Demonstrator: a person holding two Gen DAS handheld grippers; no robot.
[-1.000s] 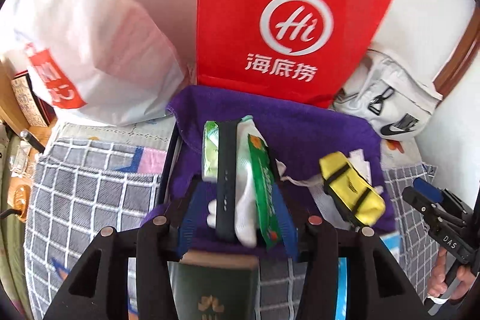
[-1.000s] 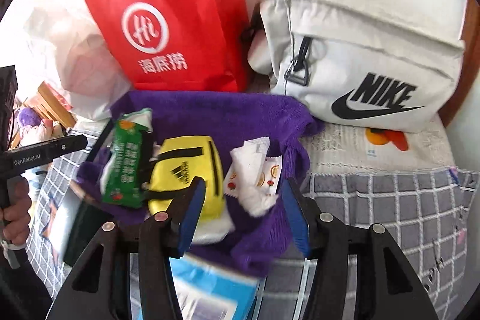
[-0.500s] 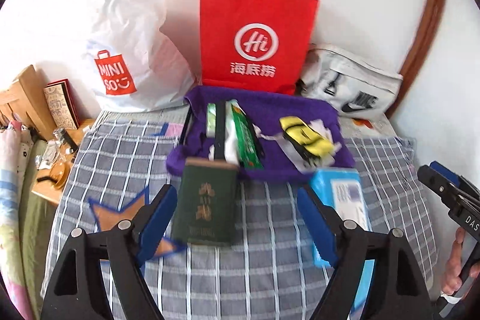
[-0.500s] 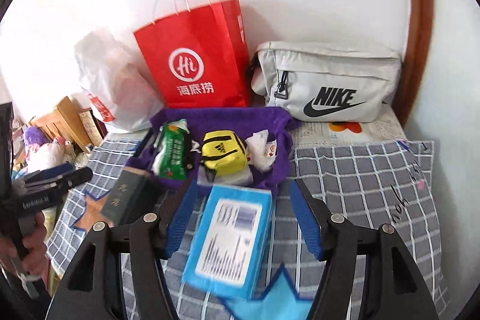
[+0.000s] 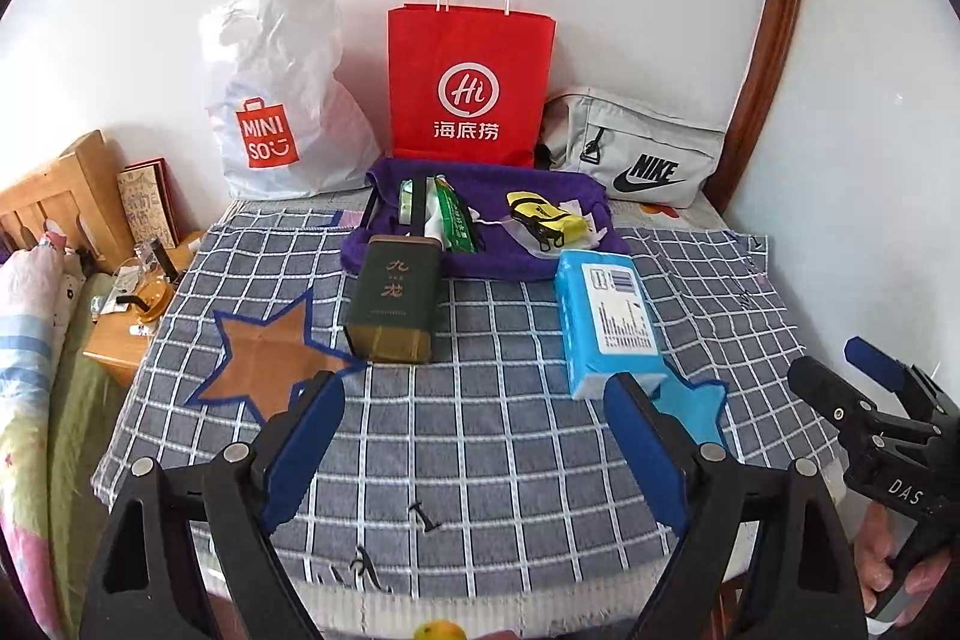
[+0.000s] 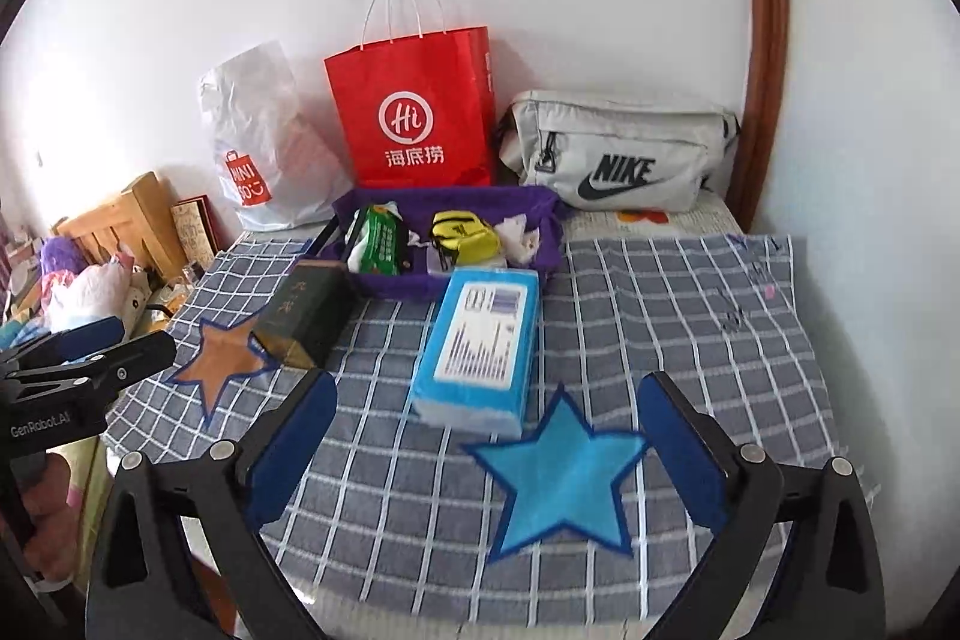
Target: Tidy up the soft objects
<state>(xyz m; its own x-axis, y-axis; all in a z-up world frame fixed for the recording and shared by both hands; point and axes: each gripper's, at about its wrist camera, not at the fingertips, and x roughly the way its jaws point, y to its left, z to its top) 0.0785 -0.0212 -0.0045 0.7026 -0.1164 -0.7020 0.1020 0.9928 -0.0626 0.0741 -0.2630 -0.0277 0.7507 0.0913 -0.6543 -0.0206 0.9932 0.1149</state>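
A purple towel-lined tray (image 5: 528,196) (image 6: 390,286) at the back of the checked cloth holds a green packet (image 5: 456,223), a white sock (image 5: 429,220), a yellow pouch (image 5: 543,220) (image 6: 465,235) and white sachets (image 6: 519,235). In front of it lie a dark green tin (image 5: 393,301) and a blue tissue pack (image 5: 609,322) (image 6: 480,340). My left gripper (image 5: 471,400) hangs over the cloth's near part, jaws opening, nothing between them. My right gripper (image 6: 487,394) hovers above the blue star (image 6: 558,466), jaws also opening and empty.
A white plastic bag (image 5: 282,100), a red paper bag (image 5: 471,88) and a grey waist bag (image 5: 636,148) line the wall. An orange star (image 5: 270,358) marks the cloth at left. A wooden bedside stand (image 5: 126,328) and bedding sit beyond the left edge.
Both grippers have drawn back and up from the purple tray and spread their jaws. The sock and green packet, and the yellow pouch, now lie free in the tray.
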